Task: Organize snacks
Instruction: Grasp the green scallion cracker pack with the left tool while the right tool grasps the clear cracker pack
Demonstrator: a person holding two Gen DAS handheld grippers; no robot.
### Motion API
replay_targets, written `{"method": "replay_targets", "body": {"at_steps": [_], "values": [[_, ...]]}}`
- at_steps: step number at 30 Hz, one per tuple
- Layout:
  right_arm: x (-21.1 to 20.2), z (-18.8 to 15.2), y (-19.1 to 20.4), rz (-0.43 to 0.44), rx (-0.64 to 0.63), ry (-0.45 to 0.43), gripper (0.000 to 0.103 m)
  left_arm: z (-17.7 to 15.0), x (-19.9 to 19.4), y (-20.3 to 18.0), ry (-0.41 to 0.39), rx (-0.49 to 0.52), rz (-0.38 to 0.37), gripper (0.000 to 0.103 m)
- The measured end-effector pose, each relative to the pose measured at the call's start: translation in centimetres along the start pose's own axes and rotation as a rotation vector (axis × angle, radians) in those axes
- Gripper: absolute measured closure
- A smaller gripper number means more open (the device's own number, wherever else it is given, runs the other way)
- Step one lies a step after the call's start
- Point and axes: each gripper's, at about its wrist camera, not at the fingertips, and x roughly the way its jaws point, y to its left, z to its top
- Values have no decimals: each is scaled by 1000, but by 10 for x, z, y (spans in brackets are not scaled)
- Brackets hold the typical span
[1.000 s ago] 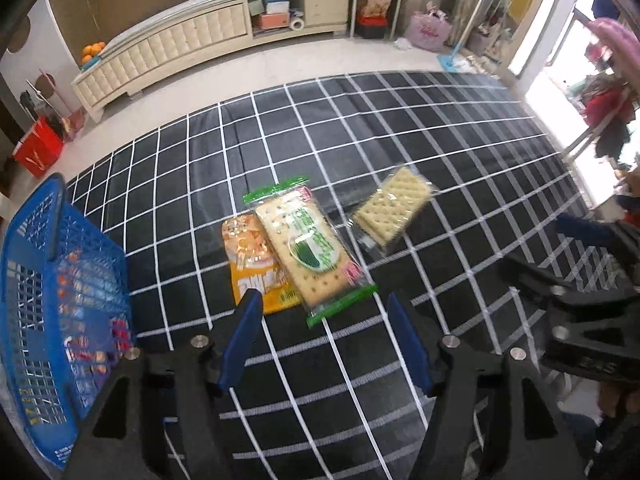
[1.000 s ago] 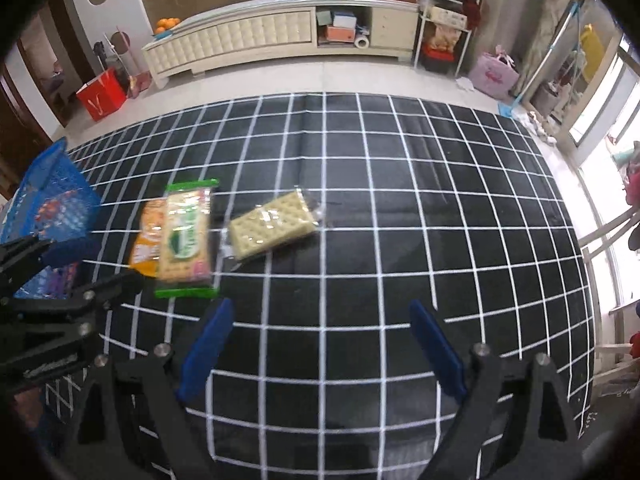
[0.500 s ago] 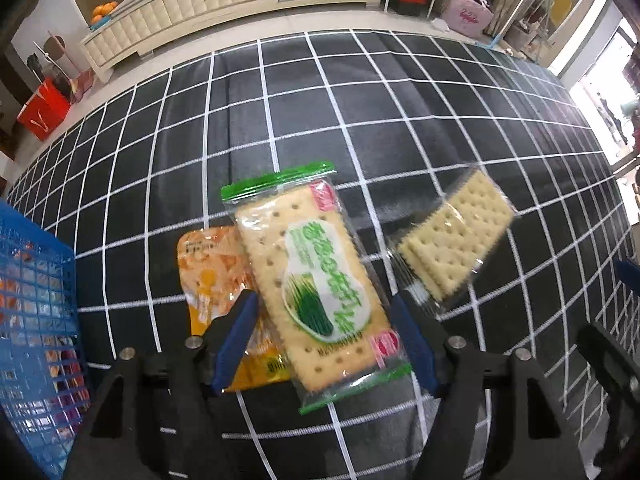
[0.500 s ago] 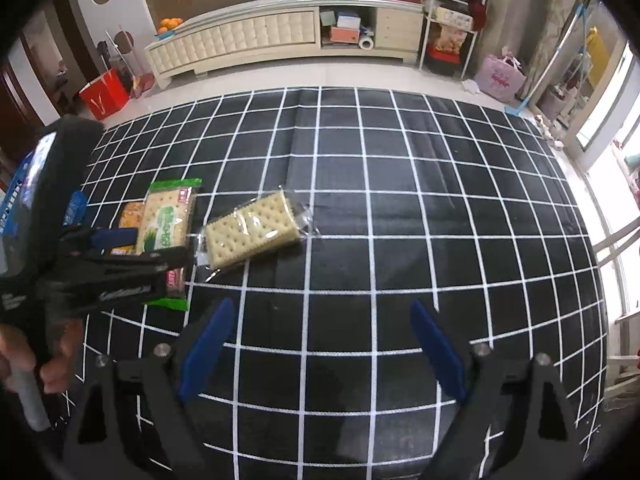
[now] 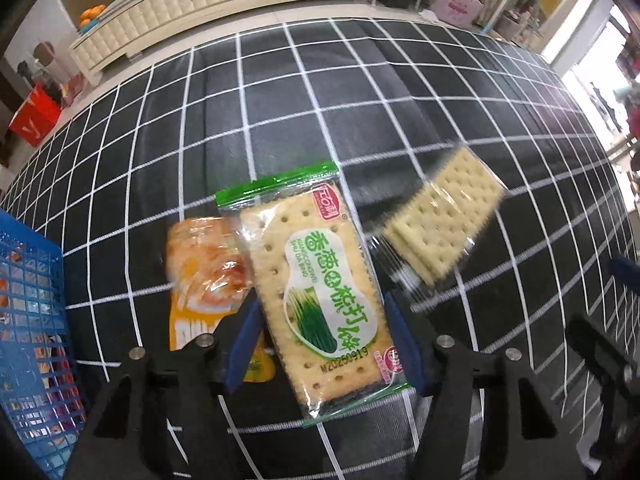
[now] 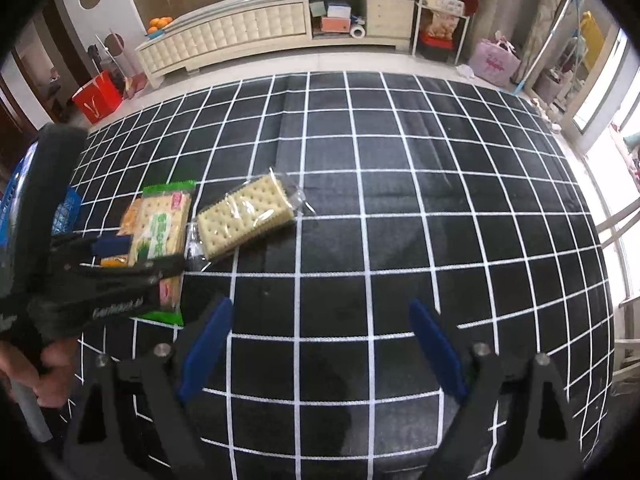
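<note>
A green-trimmed cracker pack [image 5: 320, 292] lies on the black checked cloth [image 5: 280, 120], partly over an orange snack packet [image 5: 204, 276]. My left gripper [image 5: 322, 344] points down over the green pack. Its jaws are closing, with the blue pads beside the pack's two long edges; I see no firm squeeze. A clear pack of plain crackers [image 5: 444, 228] lies just to the right. In the right wrist view the left gripper [image 6: 140, 256] covers the near end of the green pack [image 6: 160, 232]. My right gripper [image 6: 322, 344] hangs open above bare cloth, with nothing between its fingers.
A blue mesh basket [image 5: 28, 320] holding several packets stands at the cloth's left edge, close to the left gripper. A person's hand [image 6: 48, 372] holds the left gripper's handle. A long white cabinet [image 6: 240, 32], a red bag [image 6: 96, 100] and shelves line the far wall.
My left gripper has come down and forward over the green cracker pack, and its jaws now stand narrower, flanking the pack. The right gripper and the other packs have not moved.
</note>
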Motion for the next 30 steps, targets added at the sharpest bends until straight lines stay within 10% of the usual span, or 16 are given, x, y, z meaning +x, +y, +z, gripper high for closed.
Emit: {"method": "replay_targets", "body": {"at_steps": [16,30], "values": [[1,28,47,62,-26,10,11,-33,-95,60,-170,-43,35,45],[63,61,53,32,232,109,11,-15,-69,92,-201,-123,49,45]]}}
